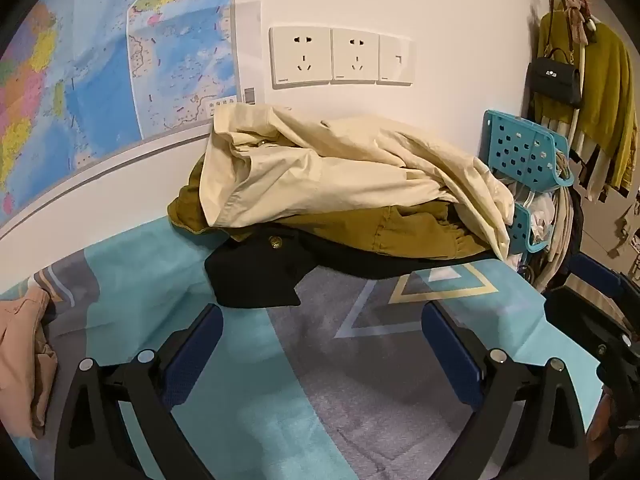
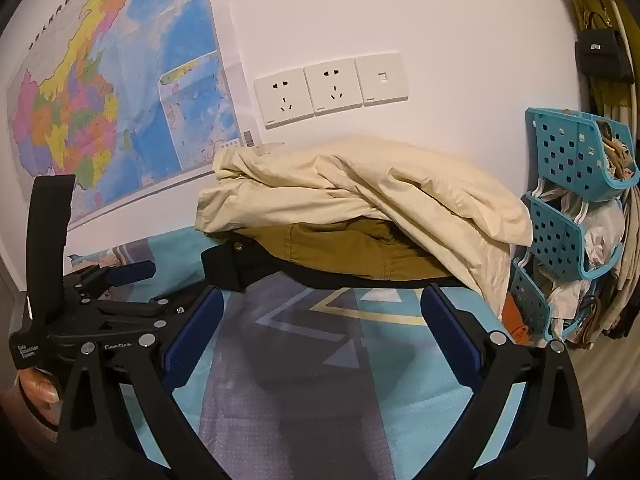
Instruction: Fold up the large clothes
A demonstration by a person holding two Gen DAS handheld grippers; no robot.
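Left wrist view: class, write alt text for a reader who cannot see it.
A pile of clothes lies against a white wall: cream garment on top, olive one beneath, black one lowest. The open left gripper points at it over a teal patterned cloth.

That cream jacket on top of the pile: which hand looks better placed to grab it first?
Probably the right gripper: open, facing the cream jacket squarely. The left gripper, also open, faces more of the bare mat.

I read "Data Acquisition System" in white on the left tongs (image 2: 132,270) body, partial "GenRob" beside it, wall map (image 2: 100,92) title characters illegible to me.
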